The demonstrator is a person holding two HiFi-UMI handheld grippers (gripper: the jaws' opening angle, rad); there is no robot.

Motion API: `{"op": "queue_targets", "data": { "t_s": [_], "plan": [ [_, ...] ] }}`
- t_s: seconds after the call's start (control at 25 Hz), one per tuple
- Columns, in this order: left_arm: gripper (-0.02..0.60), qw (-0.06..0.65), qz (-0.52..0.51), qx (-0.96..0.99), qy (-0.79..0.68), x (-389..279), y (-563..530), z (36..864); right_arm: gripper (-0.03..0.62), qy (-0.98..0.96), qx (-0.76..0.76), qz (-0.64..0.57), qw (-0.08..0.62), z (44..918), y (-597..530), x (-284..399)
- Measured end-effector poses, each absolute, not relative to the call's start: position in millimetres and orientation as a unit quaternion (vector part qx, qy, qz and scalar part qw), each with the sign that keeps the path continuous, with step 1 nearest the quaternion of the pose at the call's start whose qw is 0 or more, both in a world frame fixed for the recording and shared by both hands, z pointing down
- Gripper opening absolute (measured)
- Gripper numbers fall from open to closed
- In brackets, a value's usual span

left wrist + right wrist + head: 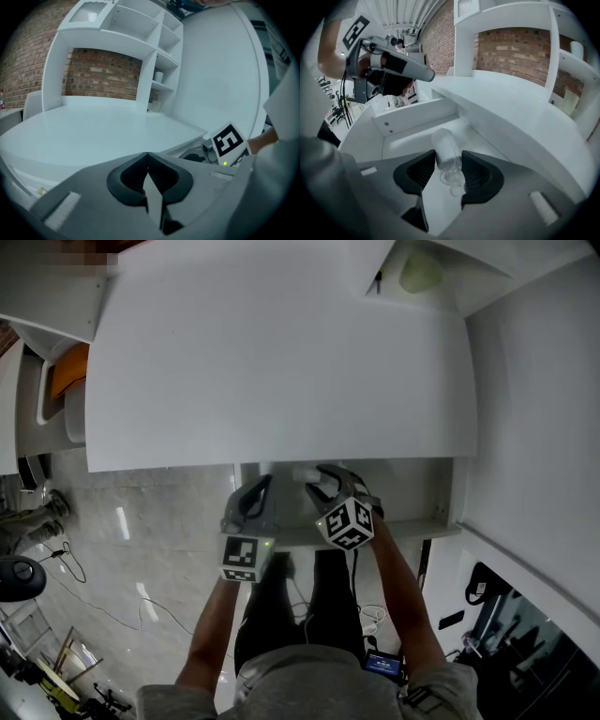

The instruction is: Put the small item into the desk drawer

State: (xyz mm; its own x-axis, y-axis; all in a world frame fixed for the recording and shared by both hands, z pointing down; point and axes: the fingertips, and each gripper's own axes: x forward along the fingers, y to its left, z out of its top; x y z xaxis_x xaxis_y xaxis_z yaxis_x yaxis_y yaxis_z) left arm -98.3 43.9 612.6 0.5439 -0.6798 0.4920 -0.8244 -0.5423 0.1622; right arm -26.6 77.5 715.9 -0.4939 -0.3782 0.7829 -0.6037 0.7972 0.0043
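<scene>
**R gripper has the small bottle over the open drawer**

Biggest thing first: white desk [281,352], top bare across the middle of the head view. At its back there's a white shelf unit [149,42], w/ brick wall [101,75] showing through the opening. Below the desk edge, glossy grey floor [159,521] w/ cables [66,563] trailing across it.

Now the drawer [405,140]: pulled out from under the desk front, white inside, floor and back panel in plain sight in the right gripper view.

Both grippers are side by side at the desk's front edge. The left gripper [265,482] sits just beside the drawer's left side; touching it or not, can't tell. Its jaws are pressed together at the tips, nothing between them. Marker cube [241,559] faces up at the camera.

The right gripper [319,474] is over the open drawer, its own cube [346,524] tilted. Jaws clamped on the small bottle [446,149]: white cap end pointing fwd and down toward the drawer floor, clear body pinched between the pads. The bottle hangs tilted above the drawer's inside, not lying on the floor of it. Rest of the drawer floor that's visible is plain white.
</scene>
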Motion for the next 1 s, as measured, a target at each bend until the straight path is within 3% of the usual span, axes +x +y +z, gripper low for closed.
{"op": "queue_targets", "data": {
  "t_s": [1.0],
  "plan": [
    [0.012, 0.196, 0.192, 0.854, -0.442, -110.2, 42.4, 624.2, 0.204, -0.836, 0.282, 0.173, 0.437, 757.4, 78.8, -20.4]
  ]
}}
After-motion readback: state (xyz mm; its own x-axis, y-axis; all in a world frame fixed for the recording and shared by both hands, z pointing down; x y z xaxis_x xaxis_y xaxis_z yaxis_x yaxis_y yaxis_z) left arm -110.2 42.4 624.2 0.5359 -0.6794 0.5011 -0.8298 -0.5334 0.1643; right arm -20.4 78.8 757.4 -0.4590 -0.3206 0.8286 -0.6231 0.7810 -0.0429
